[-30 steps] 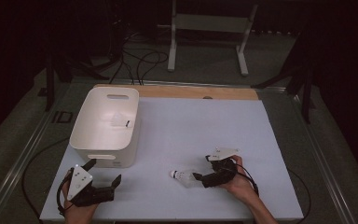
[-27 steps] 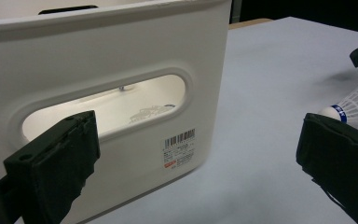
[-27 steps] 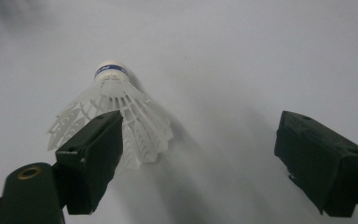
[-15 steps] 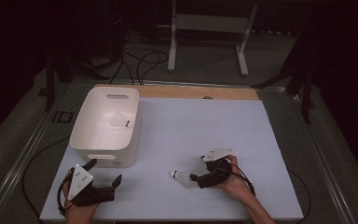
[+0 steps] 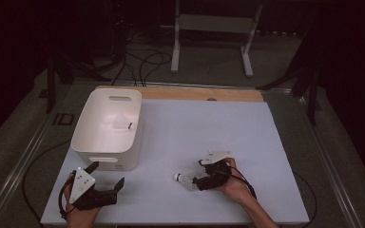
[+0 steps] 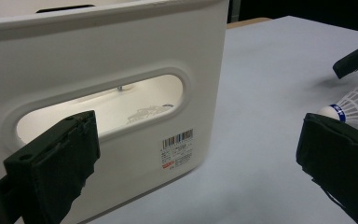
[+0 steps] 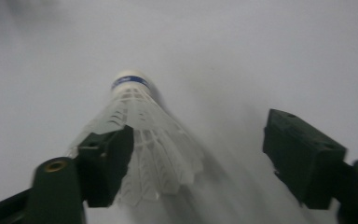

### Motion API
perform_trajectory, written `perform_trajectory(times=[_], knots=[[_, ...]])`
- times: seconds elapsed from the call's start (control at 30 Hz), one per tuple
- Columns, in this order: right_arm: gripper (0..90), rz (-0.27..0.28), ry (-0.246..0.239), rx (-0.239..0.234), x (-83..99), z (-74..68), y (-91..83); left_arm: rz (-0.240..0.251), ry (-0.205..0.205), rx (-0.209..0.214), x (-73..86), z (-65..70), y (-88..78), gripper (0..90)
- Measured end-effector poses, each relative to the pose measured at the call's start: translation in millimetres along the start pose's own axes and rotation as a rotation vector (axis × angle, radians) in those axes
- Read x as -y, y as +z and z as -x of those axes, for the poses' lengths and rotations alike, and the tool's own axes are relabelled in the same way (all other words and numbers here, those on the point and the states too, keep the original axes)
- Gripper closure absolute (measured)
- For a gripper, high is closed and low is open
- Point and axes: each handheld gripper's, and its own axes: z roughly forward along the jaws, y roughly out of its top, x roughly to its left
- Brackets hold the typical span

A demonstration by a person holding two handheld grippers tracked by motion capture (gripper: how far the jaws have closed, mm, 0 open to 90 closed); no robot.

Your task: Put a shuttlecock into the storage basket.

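Observation:
A white shuttlecock (image 5: 183, 179) lies on its side on the white table, cork end pointing left. My right gripper (image 5: 200, 173) is open, its jaws on either side of the feather skirt. In the right gripper view the shuttlecock (image 7: 140, 140) lies against the left jaw, with a wide gap to the right one; the right gripper (image 7: 200, 154) has not closed on it. Open too, my left gripper (image 5: 107, 175) rests near the front left edge, just before a white bin (image 5: 105, 135). Another shuttlecock (image 5: 121, 123) lies inside that bin.
In the left gripper view the bin's handle slot (image 6: 107, 105) and barcode label (image 6: 177, 149) are close in front of the left gripper (image 6: 196, 158), with the shuttlecock (image 6: 354, 102) at far right. A wooden strip (image 5: 195, 93) edges the table's far side.
My right gripper has slid left along the table until its open jaws reach around the shuttlecock's skirt. The left gripper and the bin have not moved.

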Motion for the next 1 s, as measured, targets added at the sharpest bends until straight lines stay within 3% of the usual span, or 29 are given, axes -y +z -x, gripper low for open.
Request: perform_trajectory(times=[0.4,0.6,0.77,1.0], knots=[[44.4,-0.015,-0.016,-0.052,-4.0,-5.5,6.9,0.000,0.002,-0.002,0.1,-0.9,-0.9,0.0],[50.9,-0.023,0.003,-0.058,-4.3,-5.4,8.0,0.000,0.003,-0.002,0.0,-0.9,-1.1,0.0],[66.6,-0.021,0.000,-0.053,-5.3,-6.4,8.0,0.000,0.003,-0.002,0.0,-0.8,-1.2,0.0],[77.9,-0.019,0.003,-0.078,-6.9,-6.7,9.2,-0.002,0.004,-0.001,0.1,-1.0,-1.2,0.0]])
